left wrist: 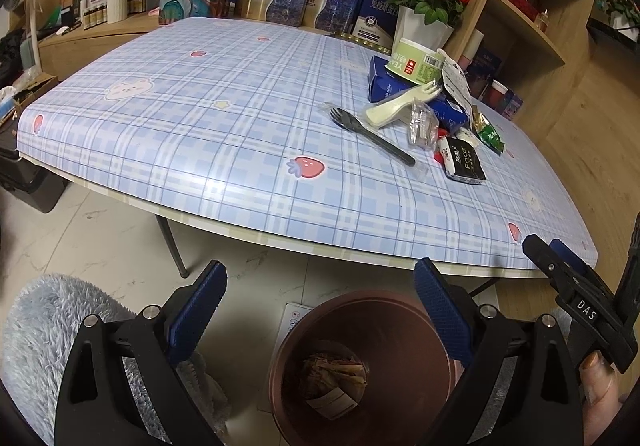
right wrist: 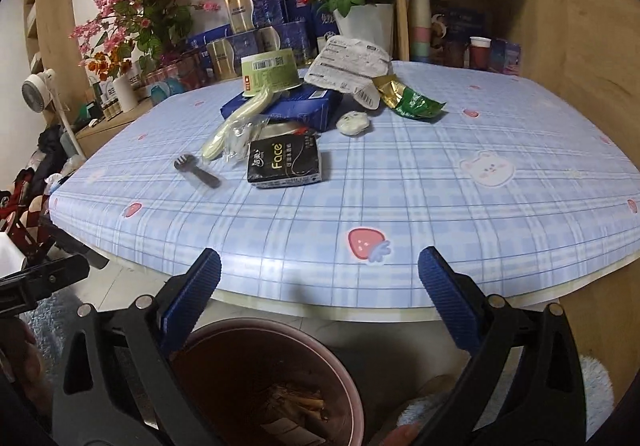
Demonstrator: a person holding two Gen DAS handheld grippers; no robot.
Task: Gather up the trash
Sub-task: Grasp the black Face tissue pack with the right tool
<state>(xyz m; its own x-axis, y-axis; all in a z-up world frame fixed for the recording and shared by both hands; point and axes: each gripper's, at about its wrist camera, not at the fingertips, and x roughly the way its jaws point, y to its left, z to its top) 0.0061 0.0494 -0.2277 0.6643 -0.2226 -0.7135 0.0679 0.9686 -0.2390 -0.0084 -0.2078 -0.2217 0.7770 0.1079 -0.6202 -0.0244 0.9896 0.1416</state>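
The blue plaid tabletop carries the remaining trash in a heap at the upper centre of the right wrist view, while the round brown bin sits at the bottom edge with scraps inside. Both the right tool and the left tool stand wide open and empty over the bin, so a drop looks finished. Next comes a reach to the nearest piece, the black tissue packet, jaws straddling it.
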